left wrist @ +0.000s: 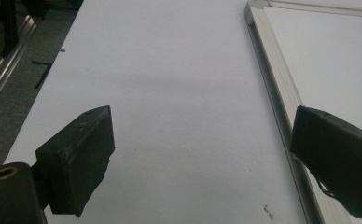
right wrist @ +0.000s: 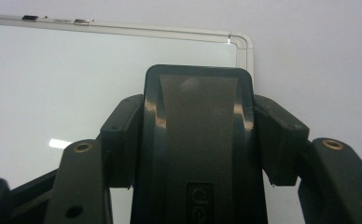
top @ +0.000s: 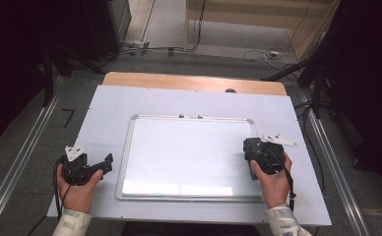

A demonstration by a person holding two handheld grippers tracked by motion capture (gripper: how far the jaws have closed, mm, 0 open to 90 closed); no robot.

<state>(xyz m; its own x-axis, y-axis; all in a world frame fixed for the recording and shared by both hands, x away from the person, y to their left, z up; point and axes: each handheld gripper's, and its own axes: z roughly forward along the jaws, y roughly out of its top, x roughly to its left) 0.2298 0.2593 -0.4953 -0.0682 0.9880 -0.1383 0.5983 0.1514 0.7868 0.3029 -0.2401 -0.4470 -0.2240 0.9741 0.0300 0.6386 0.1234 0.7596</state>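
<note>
I've got the R gripper [right wrist: 198, 140] clamped on a black eraser [right wrist: 198, 121], lower right of the whiteboard [top: 179, 147], long axis pointing up-frame. L gripper [left wrist: 202, 154] open, idle off board's left edge.

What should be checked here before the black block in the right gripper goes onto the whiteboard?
1. Grip on the black eraser: ok; the right gripper has a jaw pressed on each of its sides.
2. Eraser over the whiteboard: ok; it sits above the board's right part, near the frame.
3. Board surface: ok; it looks blank, with no marks to see.
4. Eraser touching the board: cannot tell; its underside is hidden.
5. Left gripper out of the way: ok; open with nothing between the jaws, over the white table cover left of the board's frame.
6. Board held steady: not ok; nothing presses on it.
</note>
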